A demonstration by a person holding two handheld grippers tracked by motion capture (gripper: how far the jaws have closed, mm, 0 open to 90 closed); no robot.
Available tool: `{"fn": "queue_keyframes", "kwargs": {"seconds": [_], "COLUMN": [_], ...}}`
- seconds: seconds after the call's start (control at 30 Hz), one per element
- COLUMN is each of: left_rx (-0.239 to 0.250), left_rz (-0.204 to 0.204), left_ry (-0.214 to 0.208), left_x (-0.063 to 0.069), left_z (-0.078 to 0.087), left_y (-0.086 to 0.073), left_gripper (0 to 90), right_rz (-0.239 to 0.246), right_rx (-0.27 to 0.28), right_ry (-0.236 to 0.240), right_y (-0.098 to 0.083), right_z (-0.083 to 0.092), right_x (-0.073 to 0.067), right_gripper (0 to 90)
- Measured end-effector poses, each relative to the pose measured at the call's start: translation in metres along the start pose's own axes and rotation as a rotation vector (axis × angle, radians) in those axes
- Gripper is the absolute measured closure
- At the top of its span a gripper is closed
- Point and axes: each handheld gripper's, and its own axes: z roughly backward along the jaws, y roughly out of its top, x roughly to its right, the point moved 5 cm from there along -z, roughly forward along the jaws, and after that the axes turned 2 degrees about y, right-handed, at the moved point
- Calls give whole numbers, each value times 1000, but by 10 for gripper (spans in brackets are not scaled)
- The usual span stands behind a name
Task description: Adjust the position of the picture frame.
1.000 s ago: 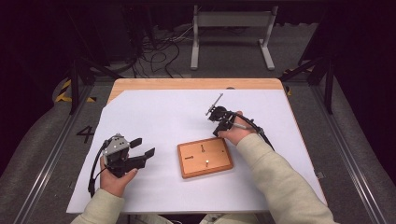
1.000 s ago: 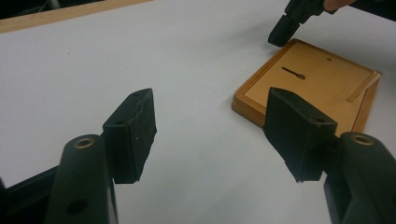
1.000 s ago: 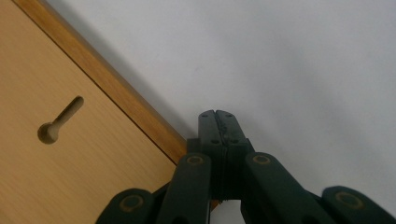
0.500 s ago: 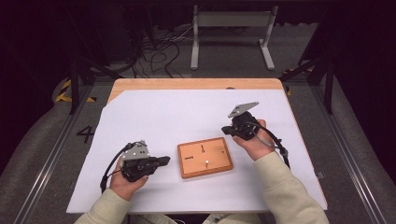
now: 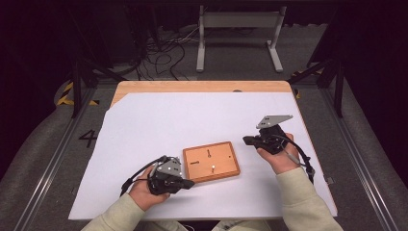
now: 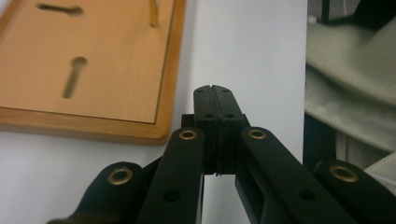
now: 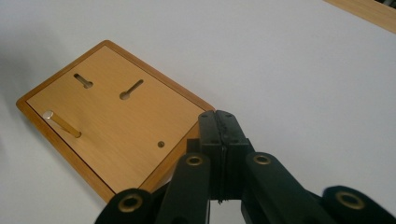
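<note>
You work on a white sheet [image 5: 144, 125] that covers the table; near its front middle lies the wooden board [image 5: 211, 161], flat, with two keyhole slots [image 7: 131, 89], a small round hole [image 7: 161, 144] and one brass peg [image 7: 61, 123] standing upright in it; your left gripper [image 5: 187, 183] sits just beside the board's front left corner, jaws pressed together and empty; your right gripper [image 5: 248, 140] hovers just off the board's right edge, also fully closed with nothing between the pads; to take the peg cleanly, I judge you need to spread the right jaws first, come in level with the shaft between the pads, and steady the board's frame with the left so it cannot slide on the sheet.
</note>
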Motion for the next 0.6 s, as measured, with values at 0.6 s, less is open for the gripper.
{"fn": "queue_keyframes", "kwargs": {"seconds": [0.6], "left_rx": [-127], "left_rz": [11], "left_ry": [133], "left_x": [-16], "left_z": [-17], "left_y": [-5], "left_gripper": [900], "right_rz": [-12], "right_rx": [2], "right_ry": [-40], "right_y": [-12], "right_z": [14], "right_x": [3], "right_gripper": [900]}}
